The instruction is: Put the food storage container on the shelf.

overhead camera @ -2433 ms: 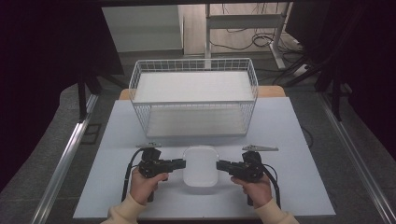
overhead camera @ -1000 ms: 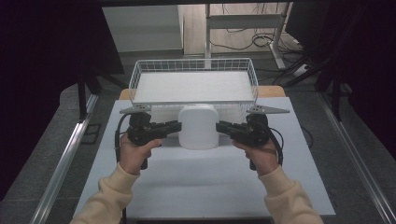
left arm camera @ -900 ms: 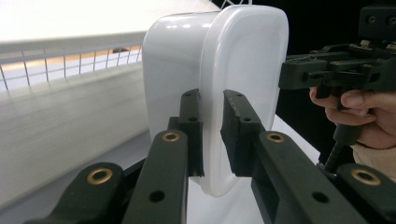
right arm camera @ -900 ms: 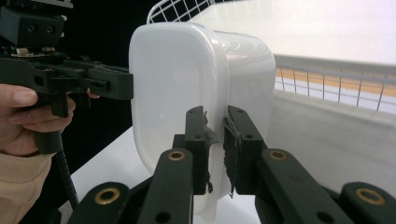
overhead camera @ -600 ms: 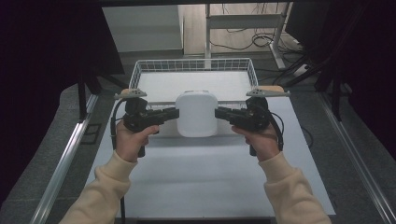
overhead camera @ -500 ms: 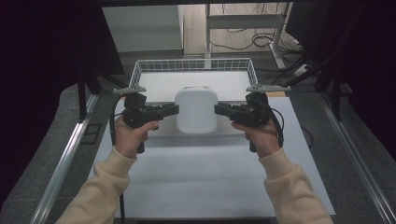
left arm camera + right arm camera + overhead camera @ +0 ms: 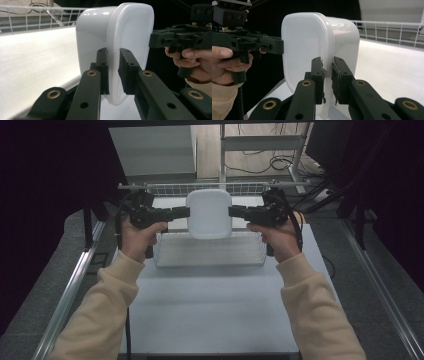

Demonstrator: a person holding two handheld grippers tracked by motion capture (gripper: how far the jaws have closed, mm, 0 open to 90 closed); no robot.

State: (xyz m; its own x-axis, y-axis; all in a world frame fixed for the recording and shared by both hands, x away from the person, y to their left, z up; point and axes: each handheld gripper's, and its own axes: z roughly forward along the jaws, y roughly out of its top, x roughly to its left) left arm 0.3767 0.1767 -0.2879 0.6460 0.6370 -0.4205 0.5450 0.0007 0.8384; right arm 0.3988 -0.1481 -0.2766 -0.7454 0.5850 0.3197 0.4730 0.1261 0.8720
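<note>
A white plastic tub with rounded corners hangs in the air over the wire basket, tilted so its open face turns toward the camera. My left gripper is shut on the tub's left rim, and my right gripper is shut on its right rim. In the left gripper view the tub stands on edge with its rim pinched by the left gripper. Seen from the right gripper view, the tub has its rim clamped by the right gripper, whose pads look frayed.
The white wire basket stands at the far middle of the pale table, its top rail level with the tub. Metal frame rails run along both table sides. Cables and a shelf leg lie on the floor beyond.
Both grippers have lifted the tub from the table's near middle, carried it away from the person and raised it over the basket. The tub has tilted up on edge.
</note>
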